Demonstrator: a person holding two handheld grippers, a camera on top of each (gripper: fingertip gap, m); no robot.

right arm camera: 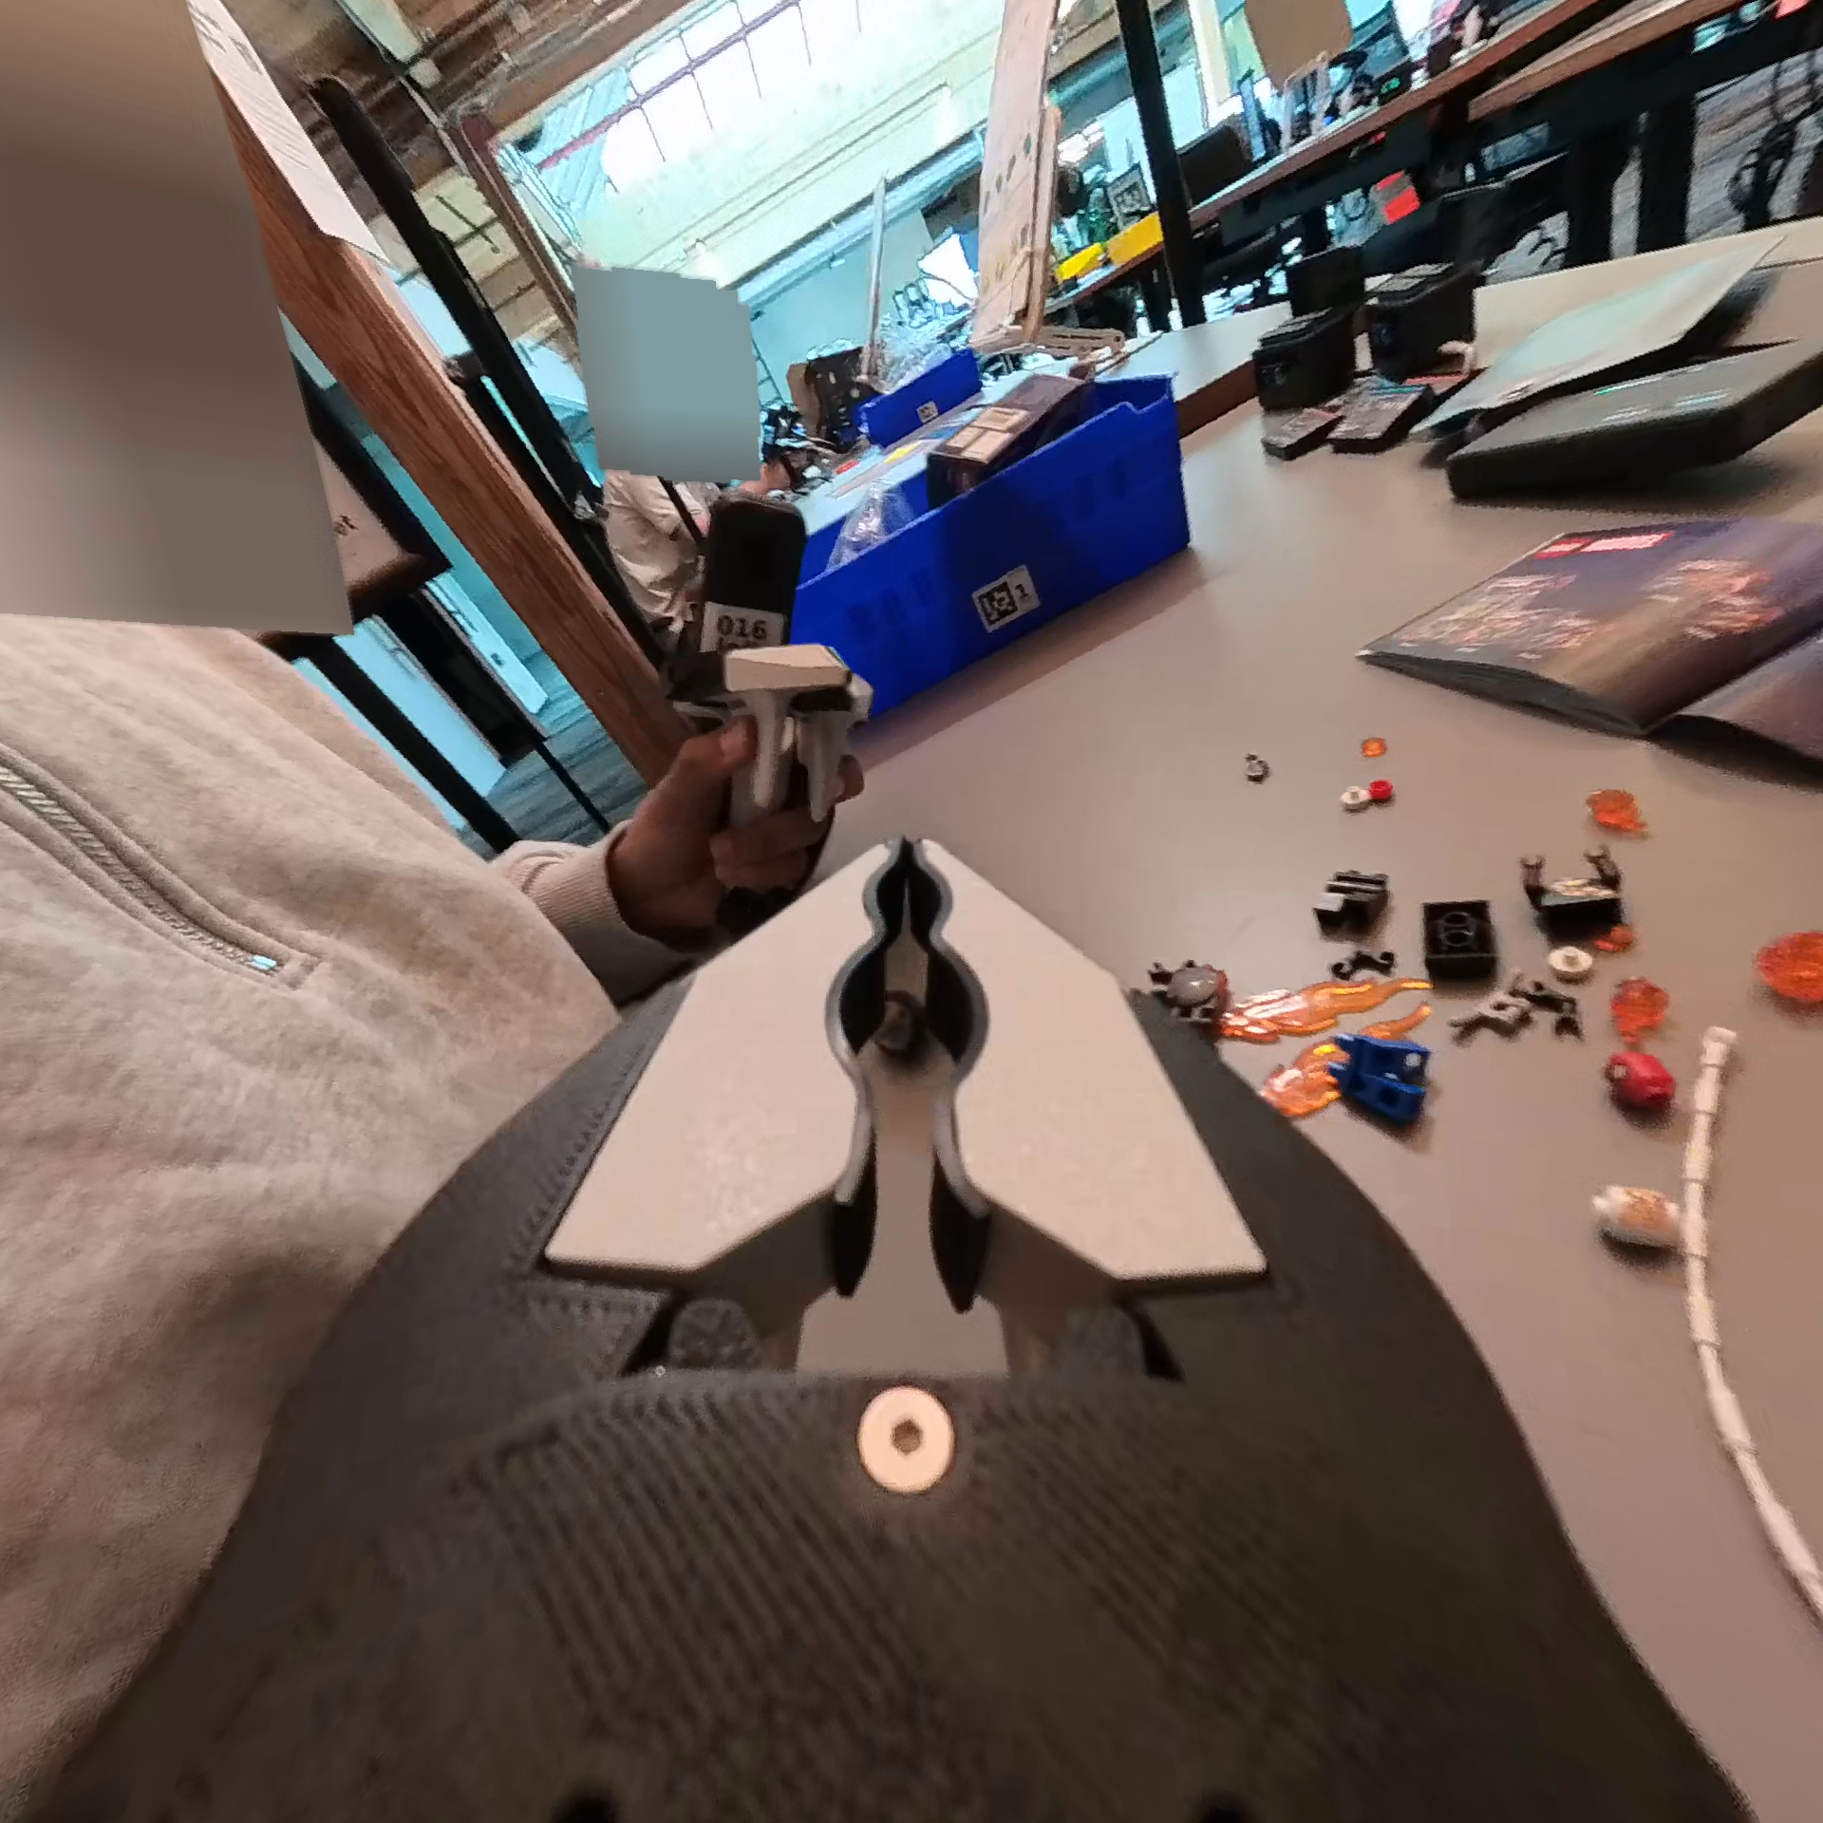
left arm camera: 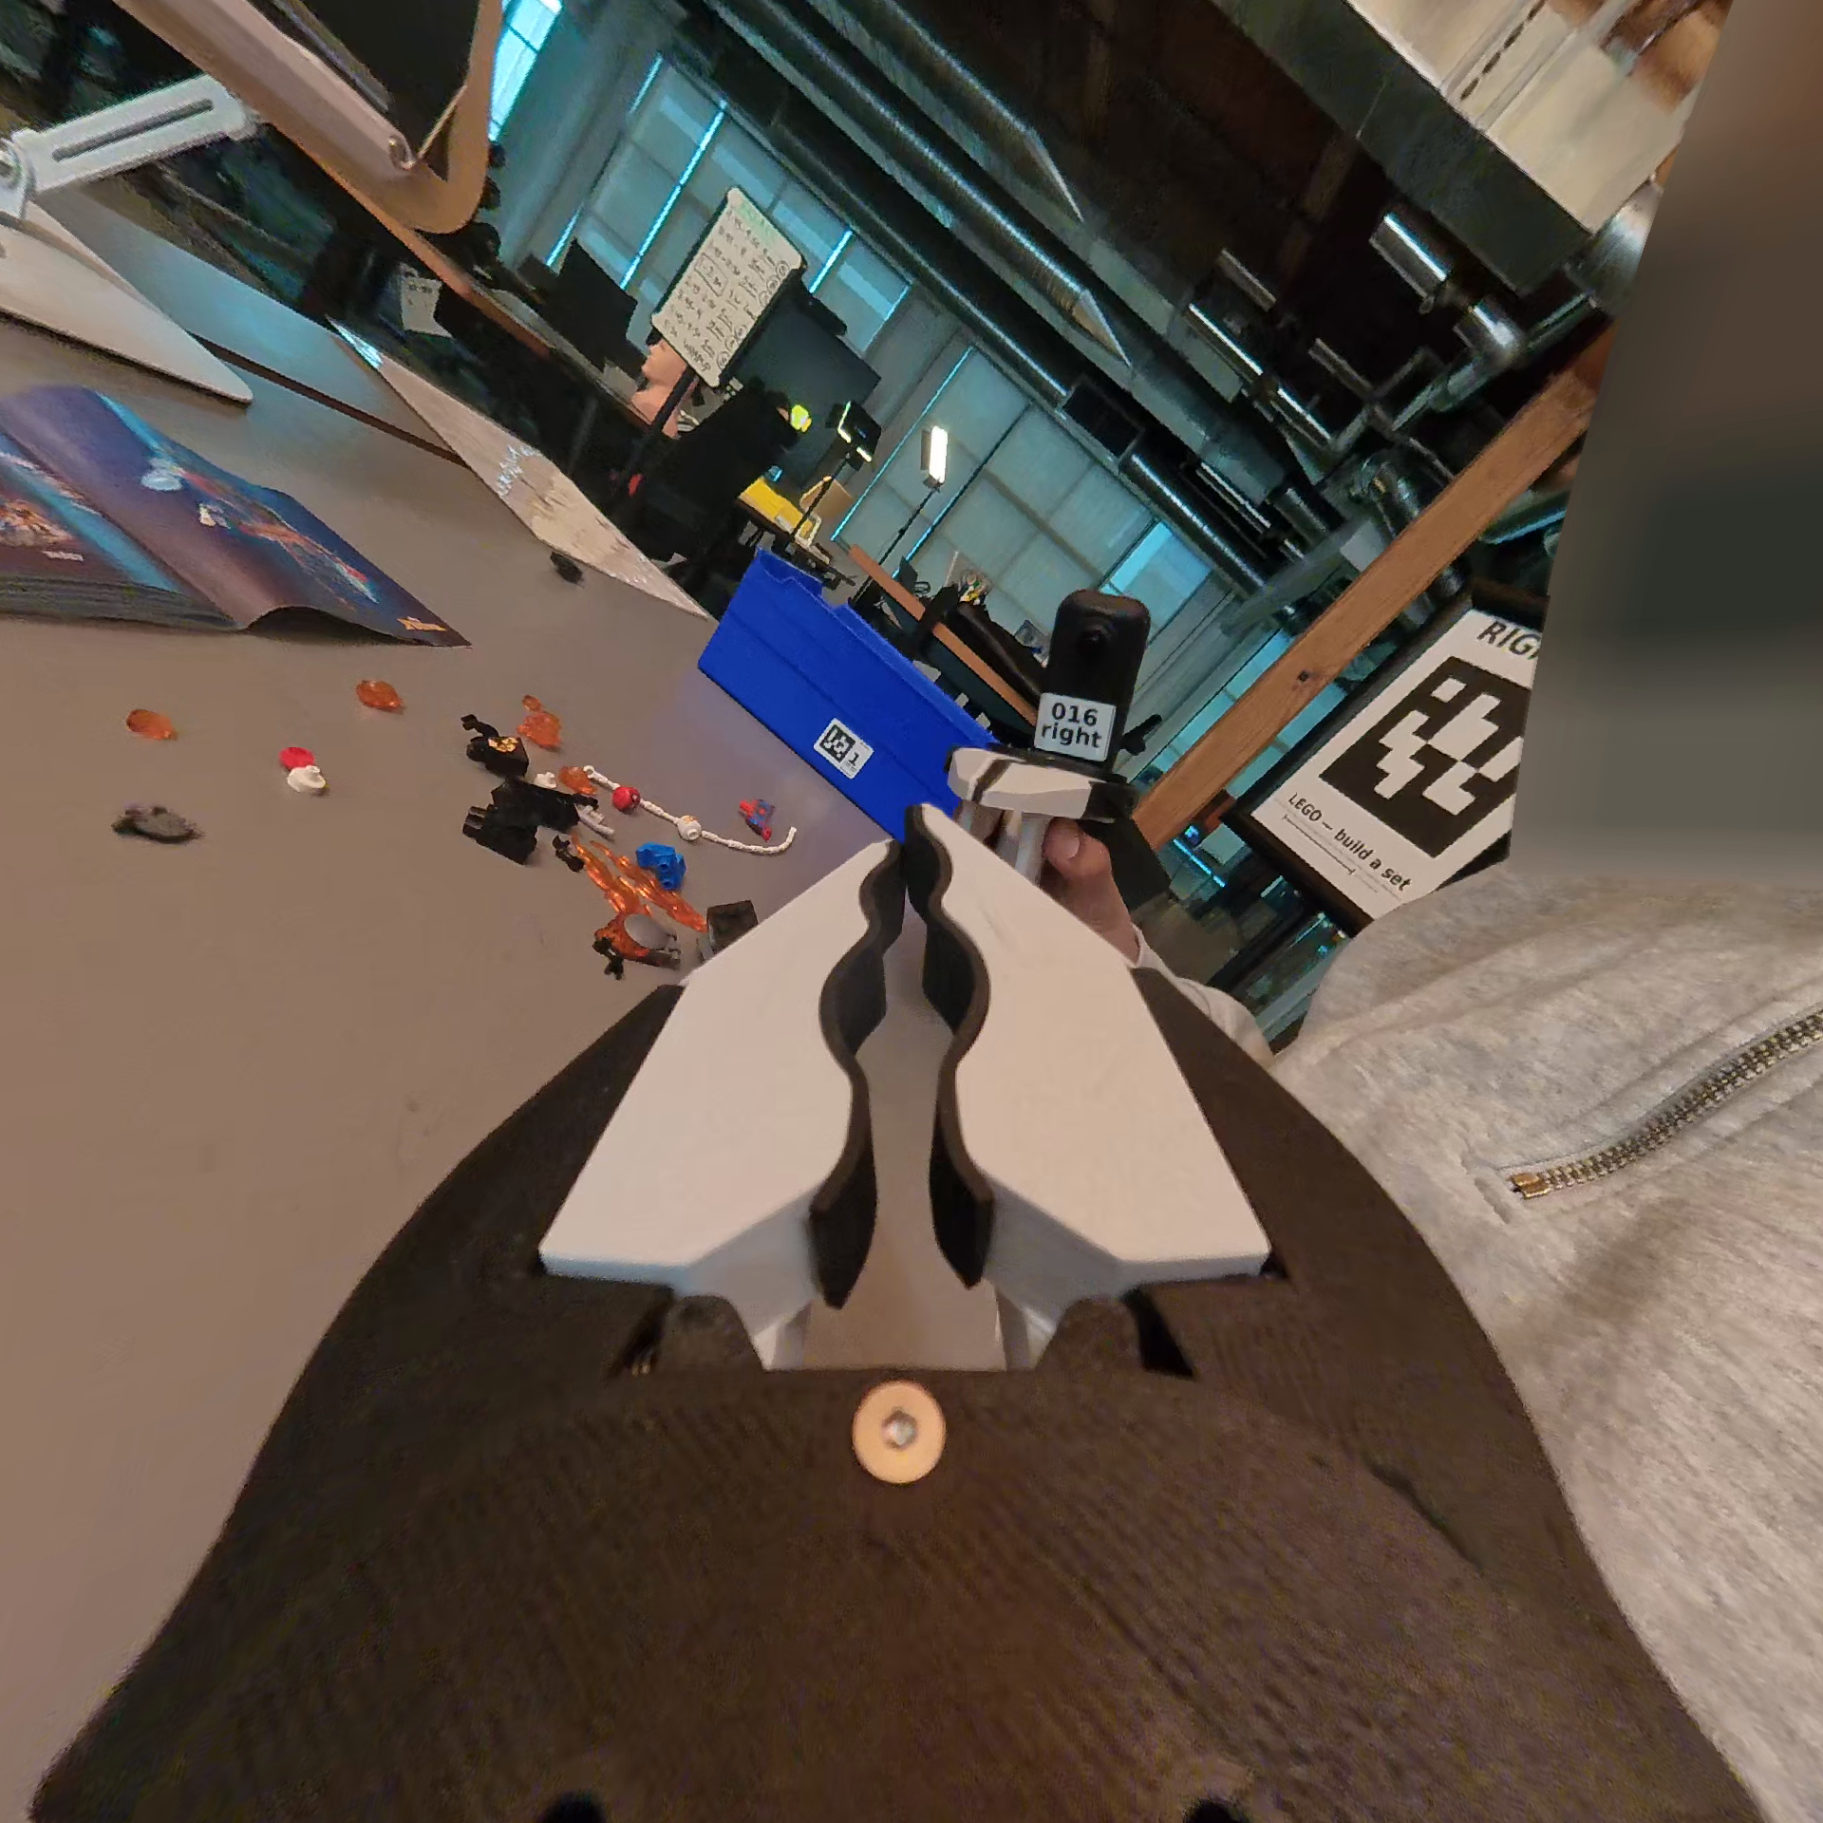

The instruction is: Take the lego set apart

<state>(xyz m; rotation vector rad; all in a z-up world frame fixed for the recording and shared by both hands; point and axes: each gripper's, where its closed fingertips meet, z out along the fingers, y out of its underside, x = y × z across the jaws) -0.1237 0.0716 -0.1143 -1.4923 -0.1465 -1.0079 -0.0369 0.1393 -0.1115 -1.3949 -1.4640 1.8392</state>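
R hand-held gripper (right arm camera: pixel 906 856) pinching small grey piece (right arm camera: pixel 898 1026) – unseen from L, L hand-held gripper (left arm camera: pixel 912 824) closed, empty.

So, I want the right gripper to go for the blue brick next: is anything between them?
Nothing visible blocks it. The right gripper is raised off the table, and the blue brick lies to its right beside orange flame pieces, uncovered from above.

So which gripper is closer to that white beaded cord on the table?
Right, probably. The white cord lies close alongside the right gripper, on its right. From the left gripper it looks small, ahead and to the left.
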